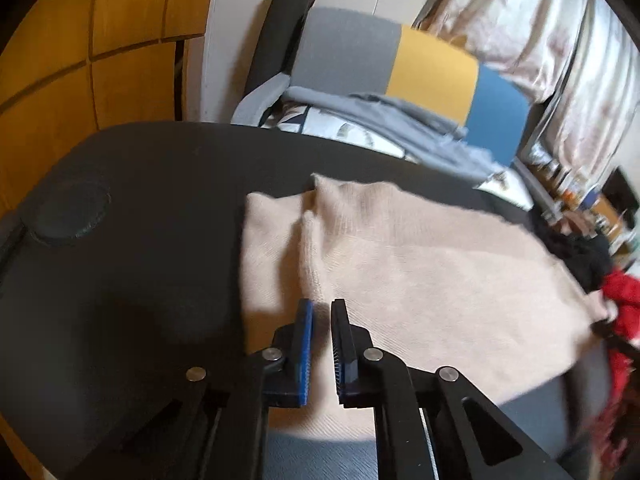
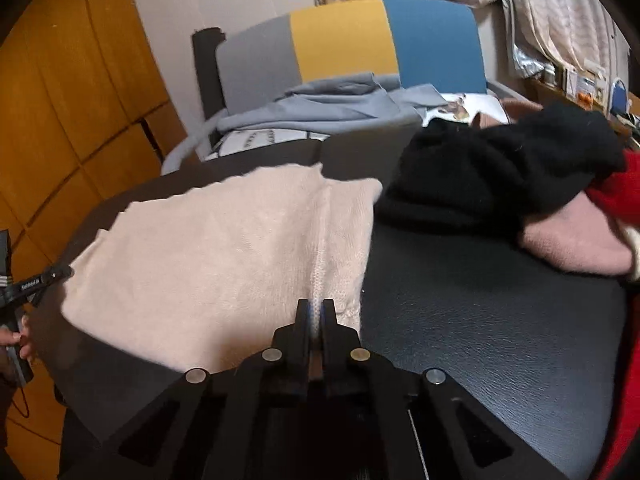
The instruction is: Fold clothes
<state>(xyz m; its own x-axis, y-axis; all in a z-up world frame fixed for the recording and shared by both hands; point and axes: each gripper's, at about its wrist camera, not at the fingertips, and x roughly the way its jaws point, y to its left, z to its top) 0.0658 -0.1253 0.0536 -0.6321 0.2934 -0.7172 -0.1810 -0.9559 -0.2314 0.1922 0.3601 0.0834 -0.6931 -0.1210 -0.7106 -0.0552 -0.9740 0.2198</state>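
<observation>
Cream knit sweater (image 1: 400, 264) lies spread across the dark tabletop (image 1: 140, 240), partly folded, one flap doubled over at its left side; left gripper (image 1: 322, 312) sits at the sweater's near edge, pads nearly together, a fold of cream knit rising between them, looks pinched but contact at the tips is hard to see; right gripper (image 2: 316, 312) is clamped tight on a ribbed ridge of the sweater (image 2: 224, 256) at its near right corner, white knit visible squeezed between the pads; black garment (image 2: 500, 176) heaped at far right of the table, touching the sweater's right edge; pink garment (image 2: 576, 244) and red garment (image 2: 616, 196) just beside it; grey clothing (image 2: 320, 108) on a grey-yellow-blue chair (image 2: 344, 40) beyond the table; wooden panels (image 2: 60, 120) at left.
</observation>
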